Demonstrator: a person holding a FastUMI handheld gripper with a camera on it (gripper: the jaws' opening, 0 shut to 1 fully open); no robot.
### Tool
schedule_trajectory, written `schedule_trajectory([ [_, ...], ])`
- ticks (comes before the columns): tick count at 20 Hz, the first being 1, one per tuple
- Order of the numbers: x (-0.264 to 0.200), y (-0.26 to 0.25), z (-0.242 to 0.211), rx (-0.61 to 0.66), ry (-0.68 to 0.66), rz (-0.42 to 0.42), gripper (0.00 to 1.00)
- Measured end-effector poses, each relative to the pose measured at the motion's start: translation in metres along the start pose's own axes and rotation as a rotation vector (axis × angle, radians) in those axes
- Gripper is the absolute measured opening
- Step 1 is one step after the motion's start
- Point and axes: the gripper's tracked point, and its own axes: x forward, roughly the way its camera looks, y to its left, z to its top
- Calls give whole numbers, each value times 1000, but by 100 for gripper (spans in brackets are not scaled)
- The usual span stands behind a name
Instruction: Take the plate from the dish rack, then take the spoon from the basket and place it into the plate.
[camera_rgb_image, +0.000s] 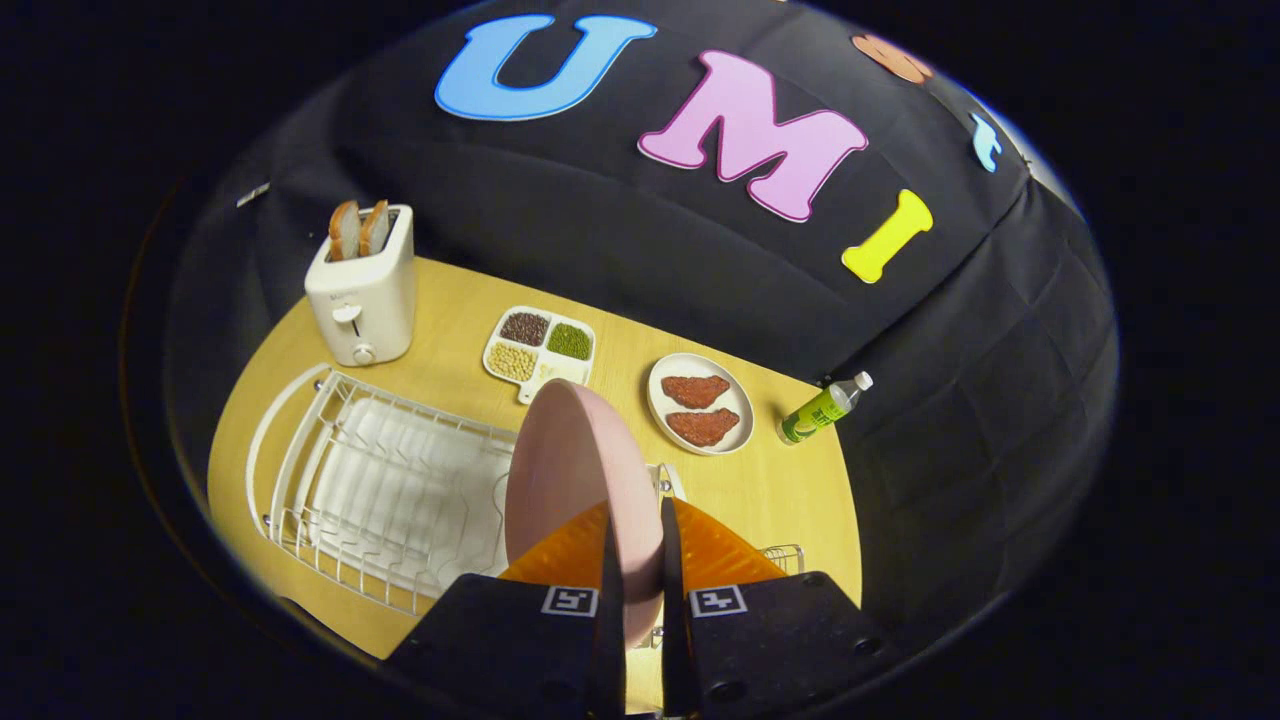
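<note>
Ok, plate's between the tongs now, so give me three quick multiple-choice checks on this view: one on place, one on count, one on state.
1. Where is the green bottle?
A. Inside the dish rack
B. Lying beside the plate of meat
C. Behind the toaster

2. How many bread slices stand in the toaster?
A. One
B. Two
C. Four

3. How is the pink plate held?
A. On edge, both fingers of the tongs pressing it
B. Flat on the table
C. Slotted in the dish rack

Key: 1 B, it lies next to the plate of meat; 2 B, two slices poke out; 3 A, the fingers clamp its rim.
</note>
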Motion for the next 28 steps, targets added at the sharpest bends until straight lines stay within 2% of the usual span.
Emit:
schedule_trajectory([
  [3,-30,-21,3,67,-62,98,18],
  [6,-62,-45,-15,163,-75,206,18],
  [10,-94,-78,-62,268,-57,281,18],
  [14,-111,-91,-125,377,27,348,18],
  [20,-107,-60,-228,492,205,432,18],
  [28,-71,-12,-297,582,327,506,18],
])
